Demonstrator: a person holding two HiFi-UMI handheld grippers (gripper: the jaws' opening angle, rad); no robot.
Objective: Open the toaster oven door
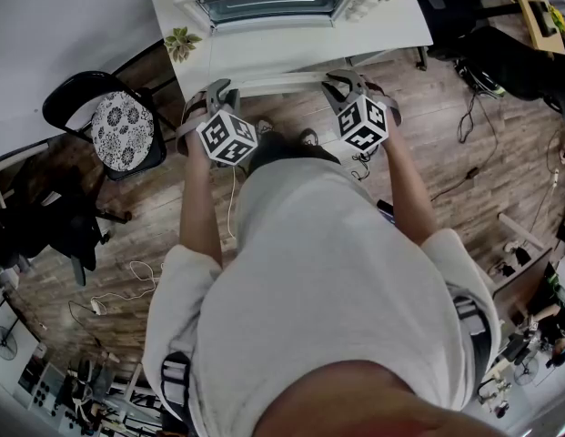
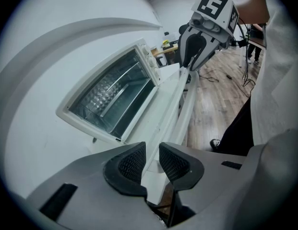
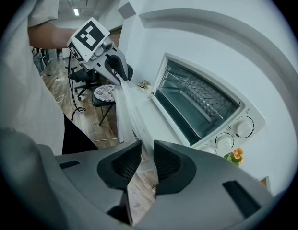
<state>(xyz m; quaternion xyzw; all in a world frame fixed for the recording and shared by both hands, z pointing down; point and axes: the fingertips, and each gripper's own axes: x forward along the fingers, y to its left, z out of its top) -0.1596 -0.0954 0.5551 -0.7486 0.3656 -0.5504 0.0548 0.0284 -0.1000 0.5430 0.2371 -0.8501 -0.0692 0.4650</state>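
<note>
A white toaster oven [image 1: 273, 3] stands on a white table [image 1: 405, 21], its glass door [image 1: 291, 53] folded down flat toward me and its cavity [image 2: 110, 99] exposed. The door's white handle bar [image 1: 282, 82] runs along the near edge. My left gripper [image 1: 218, 87] is shut on the bar's left end, which passes between its pads [image 2: 131, 162]. My right gripper [image 1: 346, 80] is shut on the right end of the handle [image 3: 127, 114]. Each gripper view shows the other gripper on the same bar: the right gripper [image 2: 193, 63] and the left gripper [image 3: 121, 75].
A black chair with a patterned cushion [image 1: 123, 126] stands to the left on the wooden floor. A small plant [image 1: 182, 42] sits at the table's left corner and a flower ornament [image 3: 233, 155] by the oven's knobs [image 3: 235, 131]. Cables [image 1: 118, 294] lie on the floor.
</note>
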